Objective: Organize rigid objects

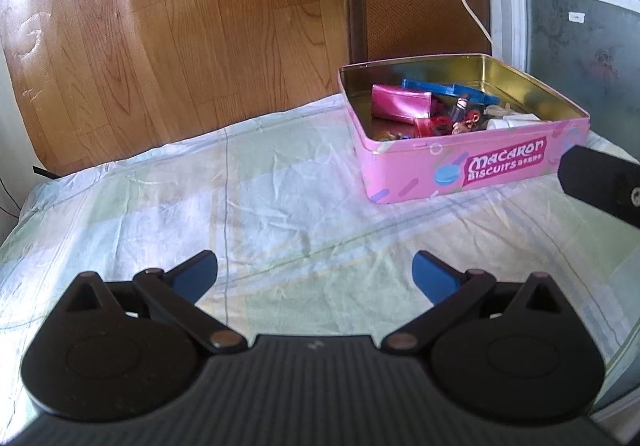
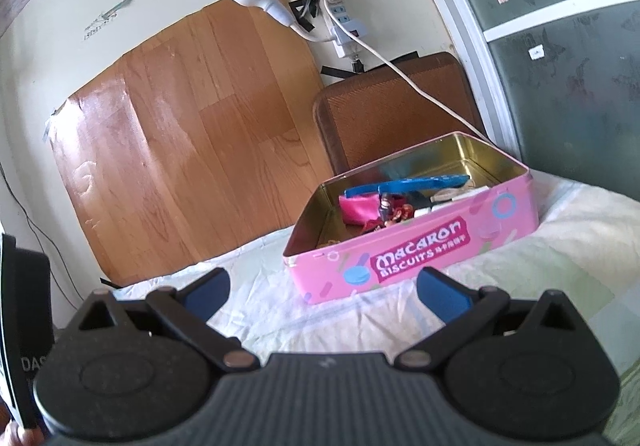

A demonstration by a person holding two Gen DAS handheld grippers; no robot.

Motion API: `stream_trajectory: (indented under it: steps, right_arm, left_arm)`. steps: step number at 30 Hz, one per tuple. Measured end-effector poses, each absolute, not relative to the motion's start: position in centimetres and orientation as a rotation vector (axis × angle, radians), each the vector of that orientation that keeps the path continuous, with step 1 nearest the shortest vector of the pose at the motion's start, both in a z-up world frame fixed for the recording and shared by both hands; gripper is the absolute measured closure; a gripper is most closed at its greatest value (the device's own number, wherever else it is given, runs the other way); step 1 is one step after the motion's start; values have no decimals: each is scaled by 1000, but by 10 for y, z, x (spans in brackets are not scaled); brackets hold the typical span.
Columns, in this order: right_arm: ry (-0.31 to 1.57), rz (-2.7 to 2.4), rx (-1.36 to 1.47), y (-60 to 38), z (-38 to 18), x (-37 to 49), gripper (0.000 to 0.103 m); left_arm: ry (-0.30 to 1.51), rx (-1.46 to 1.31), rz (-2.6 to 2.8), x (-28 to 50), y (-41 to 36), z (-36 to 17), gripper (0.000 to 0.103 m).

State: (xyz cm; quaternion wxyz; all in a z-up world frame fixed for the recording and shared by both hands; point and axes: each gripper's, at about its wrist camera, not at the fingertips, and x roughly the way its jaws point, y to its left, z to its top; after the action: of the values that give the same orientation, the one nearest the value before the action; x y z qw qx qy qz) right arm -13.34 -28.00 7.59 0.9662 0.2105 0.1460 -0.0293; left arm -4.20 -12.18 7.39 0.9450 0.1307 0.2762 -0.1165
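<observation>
A pink "Macaron Biscuits" tin [image 1: 480, 169] stands open on the cloth-covered table, at the right in the left wrist view and at centre in the right wrist view [image 2: 420, 250]. It holds a magenta pouch [image 1: 400, 103], a blue flat piece [image 1: 448, 89], a white item [image 1: 512, 121] and small red trinkets [image 1: 444, 123]. My left gripper [image 1: 315, 273] is open and empty, well short of the tin and to its left. My right gripper [image 2: 323, 290] is open and empty, just in front of the tin's near wall. A part of the right gripper [image 1: 600, 185] shows at the right edge of the left view.
A pale checked cloth [image 1: 240, 205] covers the table. A wood-pattern sheet [image 2: 192, 133] is taped on the wall behind. A brown chair back [image 2: 392, 105] stands behind the tin. A white cord [image 2: 400, 73] runs from a power strip [image 2: 340, 25] down toward the tin. A glass door [image 2: 560, 45] is at right.
</observation>
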Motion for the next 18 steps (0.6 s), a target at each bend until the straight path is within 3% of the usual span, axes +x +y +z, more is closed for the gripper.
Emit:
stream_trajectory:
  steps: [18]
  right_arm:
    - [308, -72, 449, -282, 68, -135, 0]
  left_arm:
    - [578, 328, -236, -45, -134, 63, 0]
